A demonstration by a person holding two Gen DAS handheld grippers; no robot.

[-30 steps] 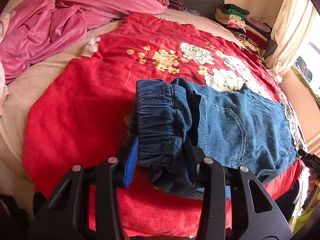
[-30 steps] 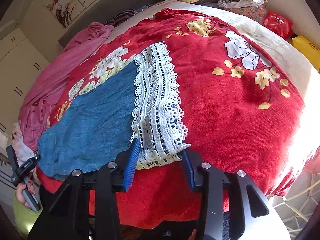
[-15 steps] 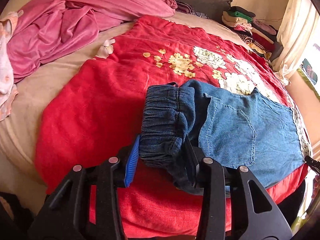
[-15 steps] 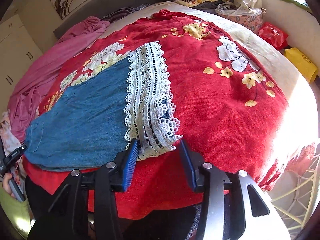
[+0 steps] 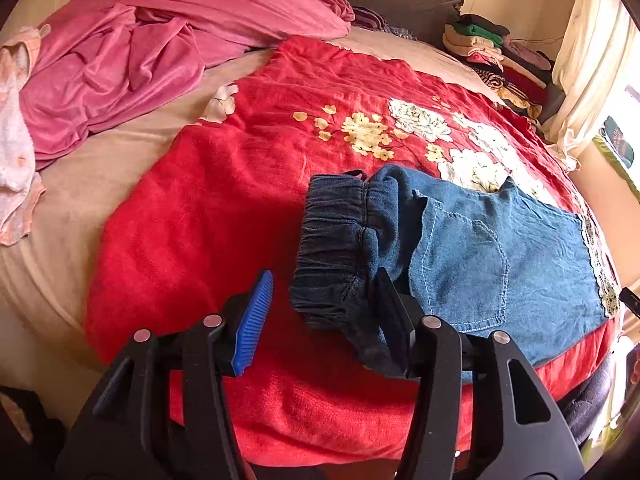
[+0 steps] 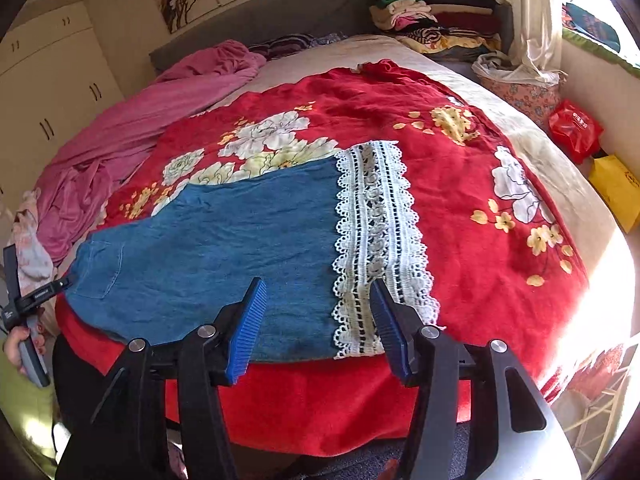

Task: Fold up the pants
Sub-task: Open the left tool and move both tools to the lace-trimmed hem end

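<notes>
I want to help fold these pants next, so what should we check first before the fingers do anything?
1. Pants lying flat on the red blanket: ok for the leg part.
2. Waistband smoothed out: not ok, it is bunched up.
3. Left gripper let go: ok, its fingers are opening, the waistband sits loose between them.
4. Right gripper let go: ok, its fingers are opening above the fabric and pinch nothing.
5. Lace hem straight: ok, it lies flat.
6. Both legs stacked evenly: cannot tell, only the top layer shows.
</notes>
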